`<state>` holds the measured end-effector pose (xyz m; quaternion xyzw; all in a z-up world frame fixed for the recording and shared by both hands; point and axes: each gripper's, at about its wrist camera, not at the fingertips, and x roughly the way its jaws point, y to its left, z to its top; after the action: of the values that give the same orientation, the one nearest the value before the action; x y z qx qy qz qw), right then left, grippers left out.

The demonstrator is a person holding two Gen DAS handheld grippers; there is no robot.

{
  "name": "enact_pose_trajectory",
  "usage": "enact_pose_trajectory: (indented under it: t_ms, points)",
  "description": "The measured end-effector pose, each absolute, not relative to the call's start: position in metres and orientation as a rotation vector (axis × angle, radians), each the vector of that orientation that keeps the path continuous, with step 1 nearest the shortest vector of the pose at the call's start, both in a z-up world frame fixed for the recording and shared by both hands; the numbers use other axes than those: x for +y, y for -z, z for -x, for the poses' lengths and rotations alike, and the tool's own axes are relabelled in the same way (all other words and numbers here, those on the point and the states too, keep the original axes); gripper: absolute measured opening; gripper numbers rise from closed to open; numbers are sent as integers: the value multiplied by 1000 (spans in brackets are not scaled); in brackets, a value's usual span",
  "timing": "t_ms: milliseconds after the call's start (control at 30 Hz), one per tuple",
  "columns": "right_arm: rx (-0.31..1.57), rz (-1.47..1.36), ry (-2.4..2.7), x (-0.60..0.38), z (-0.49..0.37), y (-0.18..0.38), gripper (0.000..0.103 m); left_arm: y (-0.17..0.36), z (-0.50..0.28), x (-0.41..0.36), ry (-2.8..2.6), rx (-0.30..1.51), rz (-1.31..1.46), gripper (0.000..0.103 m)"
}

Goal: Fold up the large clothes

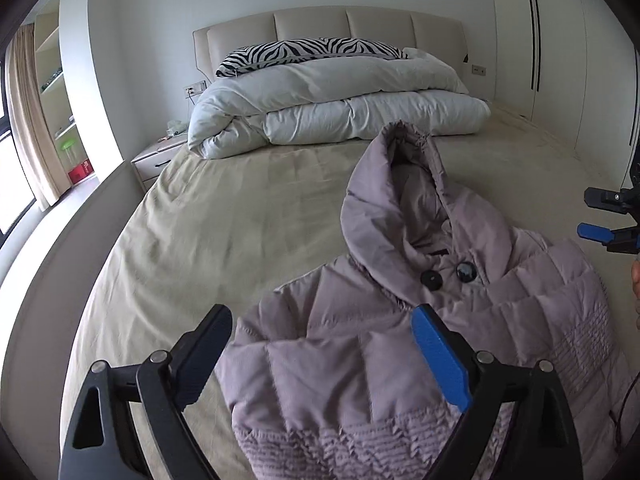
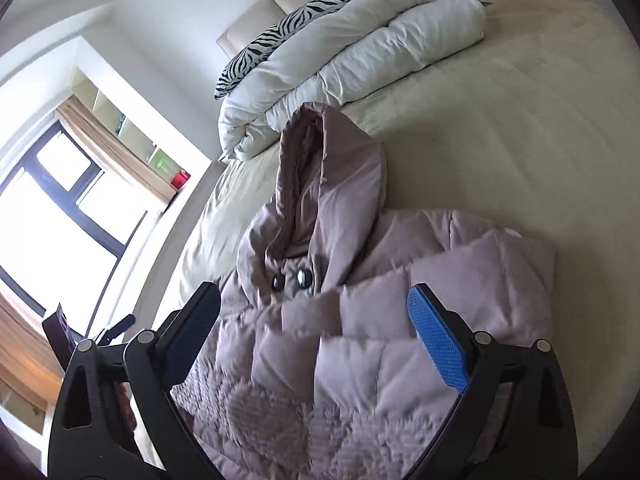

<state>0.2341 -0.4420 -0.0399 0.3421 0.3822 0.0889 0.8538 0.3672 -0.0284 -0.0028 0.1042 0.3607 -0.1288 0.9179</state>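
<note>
Here on the bed [image 1: 224, 216], lying puffy side up: a big pinkish-grey padded coat [image 1: 400, 360], folded into a fat bundle. Hood [image 1: 396, 192] stretched flat toward the headboard [image 1: 328, 26], two dark buttons [image 1: 431, 279] just under it at the neck. Stitched wavy bands along the near edge of the bundle.

Left claw [image 1: 320, 354] wide open, above the near left part of the coat. Black finger over the bare sheet beside the coat, blue finger [image 1: 440, 360] over the padding. Nothing gripped, pads not pressing on the cloth.

Right claw [image 2: 314, 340] wide open too, above the near part of the coat, a bit blurry there. Nothing held between its fingers. Seen from the left camera as a small black and blue shape at the far right edge, apart from the coat.

Farther back: a white duvet [image 1: 340, 112] rolled up in a heap near the headboard, a zebra pillow [image 1: 312, 50] on top of it. Beside the bed, a small nightstand [image 1: 154, 158]. Off to the left, a window with a beige curtain [image 2: 120, 148] and open shelves.
</note>
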Motion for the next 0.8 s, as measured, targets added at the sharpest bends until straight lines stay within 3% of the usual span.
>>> enact_pose_trajectory:
  t_ms: [267, 467, 700, 800]
  points:
    - [989, -774, -174, -473, -373, 75, 96, 41, -531, -39, 453, 1004, 291, 93]
    - [1061, -754, -168, -474, -455, 106, 95, 87, -599, -63, 463, 1167, 350, 94]
    - [1099, -754, -157, -459, -519, 134, 95, 125, -636, -70, 432, 1214, 434, 91]
    - [1116, -761, -154, -450, -538, 145, 88, 132, -643, -77, 461, 1223, 483, 70]
